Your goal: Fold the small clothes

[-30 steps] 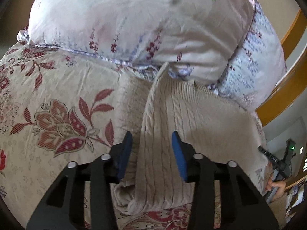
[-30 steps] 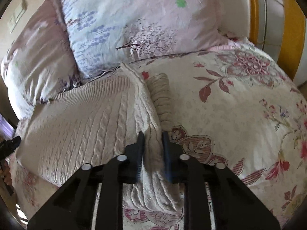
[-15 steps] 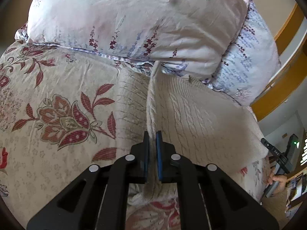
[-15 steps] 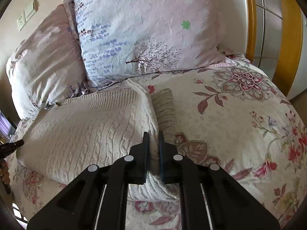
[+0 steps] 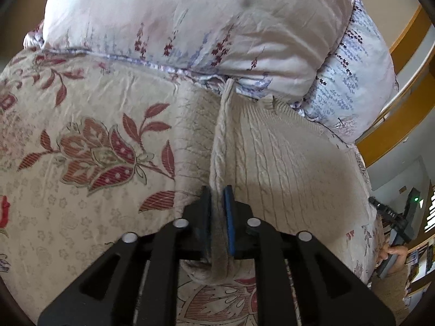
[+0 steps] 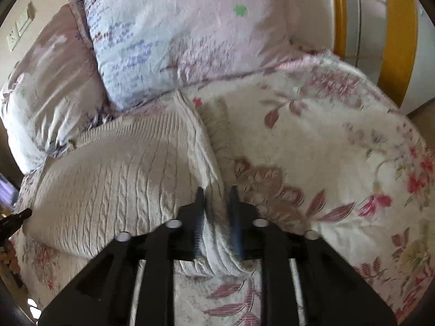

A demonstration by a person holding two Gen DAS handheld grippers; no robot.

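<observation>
Sweater [image 5: 285, 163]: on the bed, centre frame, its pinched ridge running away from us toward the pillows.
Left gripper [image 5: 217, 203]: we grip the ridge.
Right gripper [image 6: 216, 203]: we grip its opposite edge fold.

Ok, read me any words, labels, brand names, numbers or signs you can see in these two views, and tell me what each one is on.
No readable text in either view.
The pillow print of rows of small purple marks looks like script: too blurred to read.
The dark device at the right edge of the left wrist view carries small pale marks: too small to read.
The knitted sweater, the floral bedspread and both grippers show no label or brand.
</observation>
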